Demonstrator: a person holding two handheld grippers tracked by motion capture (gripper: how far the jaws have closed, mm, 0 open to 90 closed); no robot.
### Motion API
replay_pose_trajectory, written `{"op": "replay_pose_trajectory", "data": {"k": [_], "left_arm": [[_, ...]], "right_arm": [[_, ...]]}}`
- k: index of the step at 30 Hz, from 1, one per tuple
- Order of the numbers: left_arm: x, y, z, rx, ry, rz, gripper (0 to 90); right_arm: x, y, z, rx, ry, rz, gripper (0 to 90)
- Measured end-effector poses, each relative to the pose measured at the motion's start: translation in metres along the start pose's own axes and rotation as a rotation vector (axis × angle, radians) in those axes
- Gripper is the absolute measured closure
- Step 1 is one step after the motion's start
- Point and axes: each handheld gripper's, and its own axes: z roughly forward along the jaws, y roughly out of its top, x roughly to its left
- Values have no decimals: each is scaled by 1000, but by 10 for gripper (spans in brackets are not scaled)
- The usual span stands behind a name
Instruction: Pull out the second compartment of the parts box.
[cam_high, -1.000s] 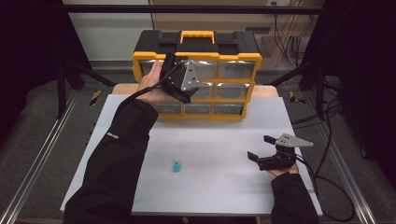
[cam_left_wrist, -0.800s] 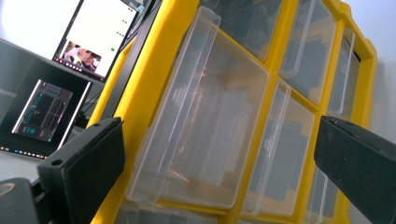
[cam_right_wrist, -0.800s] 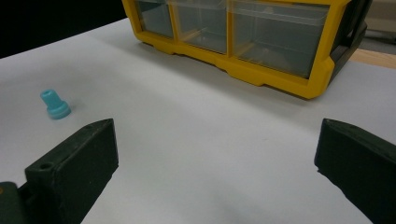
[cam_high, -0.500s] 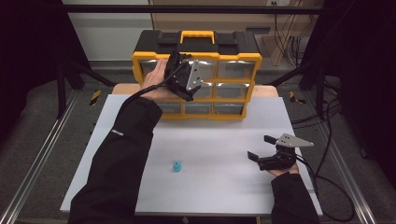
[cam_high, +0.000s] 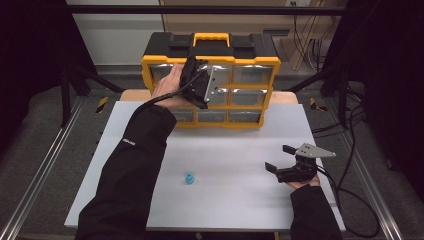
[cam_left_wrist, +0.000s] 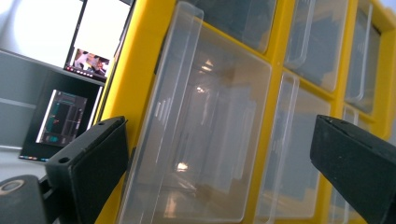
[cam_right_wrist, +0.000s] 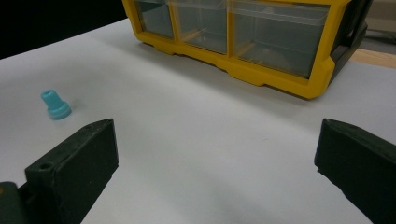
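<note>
Two grippers are seen well apart over the white table (cam_high: 150, 130). The left gripper (cam_high: 192, 67) is raised to the front of the yellow organizer (cam_high: 210, 107), which is stood upright at the far edge of the table with its long axis running across the table and its drawer fronts turned toward the person. Its jaws are held wide apart and nothing is clasped between them; in the left gripper view a clear drawer (cam_left_wrist: 205, 140) at the cabinet's left edge is framed just ahead of and between them, untouched as far as can be told. The right gripper (cam_high: 280, 160) is rested low near the table's right edge, jaws likewise spread and empty. A small blue cap (cam_high: 189, 178) is stood upright on the table, ahead and to the left of the right gripper's jaws.
</note>
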Motion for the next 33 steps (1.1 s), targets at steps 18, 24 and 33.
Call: {"op": "replay_pose_trajectory", "data": {"k": [18, 24, 33], "left_arm": [[-6, 0, 0, 45, 70, 109, 143], [-9, 1, 0, 58, 113, 147, 224], [-11, -1, -1, 61, 170, 197, 355]], "right_arm": [[0, 0, 0, 0, -2, -3, 2], [0, 0, 0, -2, -4, -5, 2], [0, 0, -1, -3, -3, 1, 2]]}}
